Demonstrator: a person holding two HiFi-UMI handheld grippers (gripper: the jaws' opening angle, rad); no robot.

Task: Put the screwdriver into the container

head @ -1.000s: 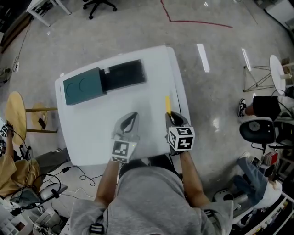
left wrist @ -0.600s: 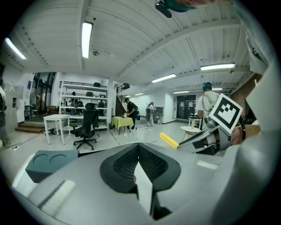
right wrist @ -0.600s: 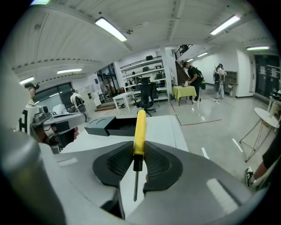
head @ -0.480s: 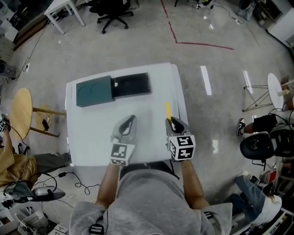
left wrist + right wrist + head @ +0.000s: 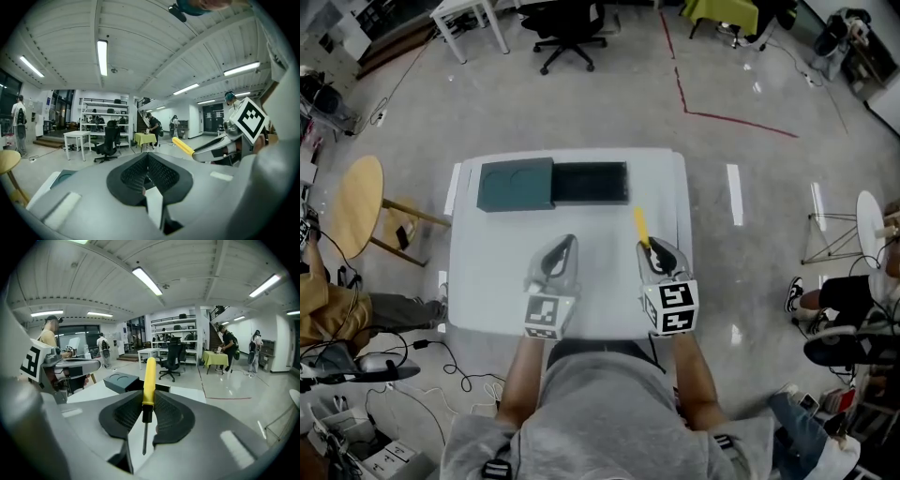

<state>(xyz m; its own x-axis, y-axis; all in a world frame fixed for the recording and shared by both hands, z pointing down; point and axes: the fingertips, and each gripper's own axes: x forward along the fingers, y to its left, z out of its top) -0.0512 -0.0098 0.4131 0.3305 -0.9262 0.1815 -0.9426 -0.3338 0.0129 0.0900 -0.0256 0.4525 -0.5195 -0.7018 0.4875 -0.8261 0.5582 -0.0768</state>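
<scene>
- Screwdriver [image 5: 149,376] looks light, rigid, with a slick handle; right tool [image 5: 656,247] pinches the handle base.
- Left tool [image 5: 147,169] closed, empty.
- Container [image 5: 591,184] far on counter [image 5: 506,281].

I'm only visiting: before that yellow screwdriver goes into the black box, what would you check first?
1. The right gripper has its fingers closed on the screwdriver: ok.
2. The box is open, with its lid off to one side: ok.
3. There is room inside the box: cannot tell, the inside is too dark.
4. The table is bare between the screwdriver and the box: ok.
5. The left gripper is empty, fingers together, and off to the side of that path: ok.
</scene>
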